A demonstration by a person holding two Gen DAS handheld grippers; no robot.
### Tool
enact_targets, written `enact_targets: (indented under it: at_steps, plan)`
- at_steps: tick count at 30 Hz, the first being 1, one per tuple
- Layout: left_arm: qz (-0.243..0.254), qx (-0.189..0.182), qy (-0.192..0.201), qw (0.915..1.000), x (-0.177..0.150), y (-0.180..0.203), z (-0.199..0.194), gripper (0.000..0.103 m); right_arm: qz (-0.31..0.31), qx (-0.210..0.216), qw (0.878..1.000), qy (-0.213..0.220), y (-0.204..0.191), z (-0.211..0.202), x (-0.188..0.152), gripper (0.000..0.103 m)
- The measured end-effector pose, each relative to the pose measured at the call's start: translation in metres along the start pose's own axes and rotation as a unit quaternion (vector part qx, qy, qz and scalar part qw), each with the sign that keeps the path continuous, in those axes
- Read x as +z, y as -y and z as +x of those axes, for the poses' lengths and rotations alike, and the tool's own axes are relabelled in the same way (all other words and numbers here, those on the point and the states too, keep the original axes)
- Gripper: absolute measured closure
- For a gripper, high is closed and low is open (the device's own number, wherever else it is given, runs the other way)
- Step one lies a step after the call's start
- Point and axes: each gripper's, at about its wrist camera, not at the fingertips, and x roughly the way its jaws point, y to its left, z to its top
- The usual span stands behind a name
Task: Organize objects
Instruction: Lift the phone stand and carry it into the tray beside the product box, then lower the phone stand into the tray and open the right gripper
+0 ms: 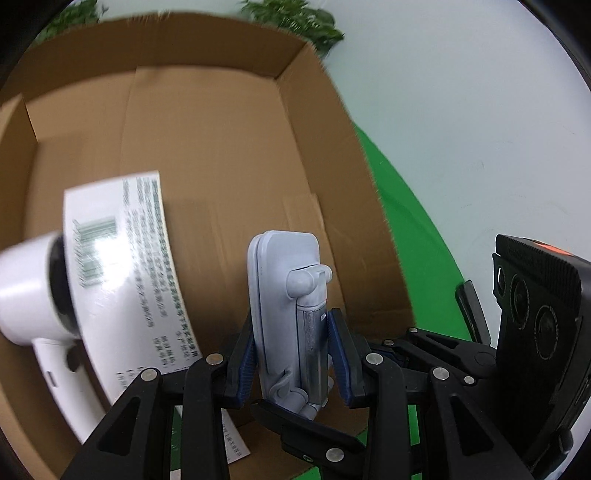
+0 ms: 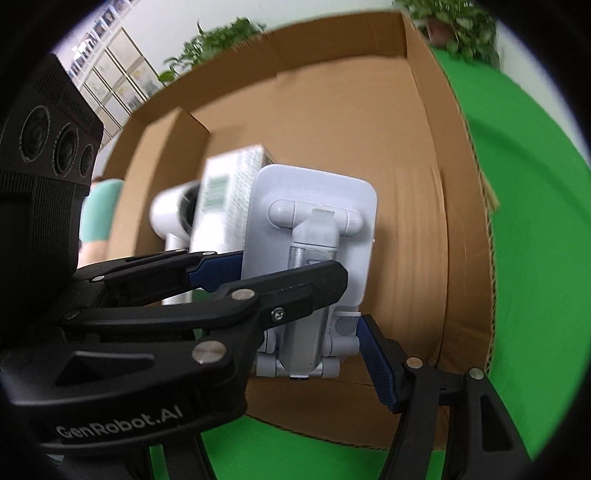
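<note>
Both hand-held grippers hold one pale grey folding phone stand (image 1: 286, 314) above an open cardboard box (image 1: 221, 122) that sits on a green tabletop (image 1: 413, 236).

Seen from the left wrist, the stand is upright. Its long axis runs from six to twelve o'clock, with the flat plate end toward twelve and the hinged foot toward six. The left gripper (image 1: 293, 354) is clenched on the stand's narrow edges, with a blue pad pressing each side.

Seen from the right wrist, the same stand (image 2: 314, 258) shows its broad back, with the metal arm down the middle and the plate again toward twelve o'clock. The right gripper (image 2: 303, 314) grasps it across the wider dimension, one blue pad at nine o'clock and the other at five o'clock.

Inside the box, at nine o'clock from the stand, a white printed carton (image 1: 125, 273) lies beside a white hair-dryer-shaped appliance (image 1: 33, 295). Both are blurred.

Green foliage (image 1: 295, 18) lines the far edge.
</note>
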Motion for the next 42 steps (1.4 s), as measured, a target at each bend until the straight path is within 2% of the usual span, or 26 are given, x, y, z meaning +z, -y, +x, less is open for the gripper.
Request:
enact_targets:
  at_steps: [6, 13, 16, 19, 23, 27, 28, 29, 32, 34, 36, 39, 42]
  plan:
    - [-0.018, 0.007, -0.026, 0.9995, -0.003, -0.010, 0.018, 0.069, -0.002, -0.009, 0.999, -0.038, 0.001, 0.017, -0.003, 0.038]
    - [-0.008, 0.026, -0.038, 0.9989, -0.002, -0.001, 0.019, 0.068, -0.006, -0.004, 0.999, -0.052, 0.001, 0.019, -0.008, 0.037]
    - [-0.002, 0.032, -0.036, 0.9988, -0.004, 0.001, 0.014, 0.064, -0.008, -0.001, 0.999, -0.054, 0.002, 0.018, -0.015, 0.037]
    - [0.005, 0.041, -0.023, 0.9989, -0.007, 0.004, 0.000, 0.061, -0.006, 0.004, 0.999, -0.050, 0.004, 0.016, -0.019, 0.037]
    - [0.013, 0.028, 0.011, 0.9995, -0.011, 0.007, -0.029, 0.061, -0.009, 0.012, 0.999, -0.038, 0.002, 0.007, -0.024, 0.037]
    - [0.014, 0.048, 0.043, 0.9978, -0.017, 0.000, -0.056, 0.055, -0.014, 0.005, 1.000, -0.023, 0.004, 0.001, -0.030, 0.040]
    - [0.013, 0.056, 0.048, 0.9972, -0.018, -0.003, -0.061, 0.056, -0.017, -0.006, 1.000, -0.019, 0.004, 0.001, -0.031, 0.044]
    - [0.012, 0.063, 0.052, 0.9966, -0.016, -0.006, -0.063, 0.056, -0.023, -0.019, 0.999, -0.019, 0.002, 0.003, -0.034, 0.054]
    - [0.005, 0.074, 0.060, 0.9954, -0.019, -0.016, -0.074, 0.055, -0.040, -0.038, 0.998, -0.015, -0.003, 0.006, -0.039, 0.063]
    - [0.000, 0.080, 0.067, 0.9945, -0.028, -0.024, -0.081, 0.056, -0.043, -0.032, 0.998, -0.015, -0.005, 0.006, -0.041, 0.065]
    - [0.000, 0.085, 0.072, 0.9938, -0.053, -0.030, -0.096, 0.056, -0.051, -0.038, 0.998, -0.014, -0.008, 0.006, -0.044, 0.065]
    - [0.006, 0.097, 0.084, 0.9916, -0.066, -0.039, -0.106, 0.055, -0.052, -0.044, 0.998, -0.008, -0.007, 0.004, -0.048, 0.064]
    - [0.014, 0.119, 0.099, 0.9879, -0.071, -0.042, -0.123, 0.055, -0.043, -0.090, 0.995, 0.032, -0.008, -0.013, -0.051, 0.058]
